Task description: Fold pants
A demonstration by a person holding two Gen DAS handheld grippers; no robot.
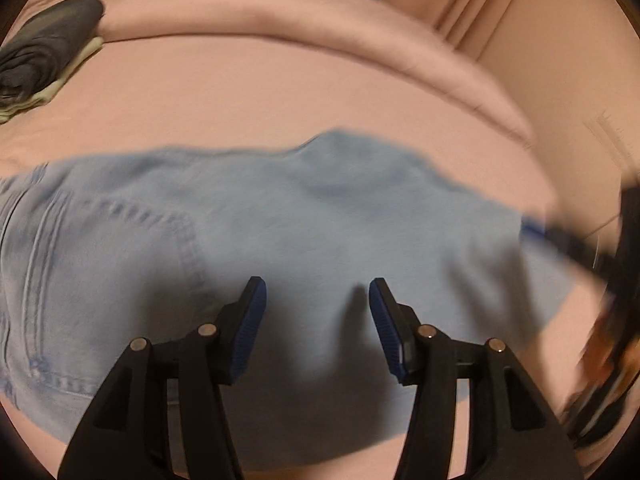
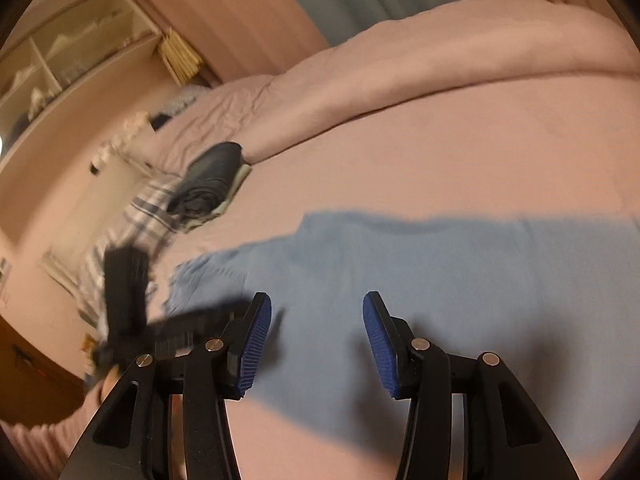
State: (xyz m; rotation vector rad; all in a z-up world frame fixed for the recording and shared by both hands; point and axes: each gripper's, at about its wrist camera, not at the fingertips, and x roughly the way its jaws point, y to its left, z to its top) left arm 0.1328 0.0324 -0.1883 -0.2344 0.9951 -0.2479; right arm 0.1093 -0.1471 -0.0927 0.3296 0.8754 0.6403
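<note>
Lying flat on the bed (image 1: 280, 92), pants (image 1: 312, 216) under parted tongs.

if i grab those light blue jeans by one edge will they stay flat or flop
The light blue denim jeans would probably flop: they already lie folded with soft ripples. Thick seams suggest some weight, so they would likely drag on the pink bedsheet.

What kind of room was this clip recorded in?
Most likely a bedroom. The jeans lie on a bed with a pink sheet and a bunched duvet. Folded clothes sit near it, and open shelves stand by the wall.
</note>
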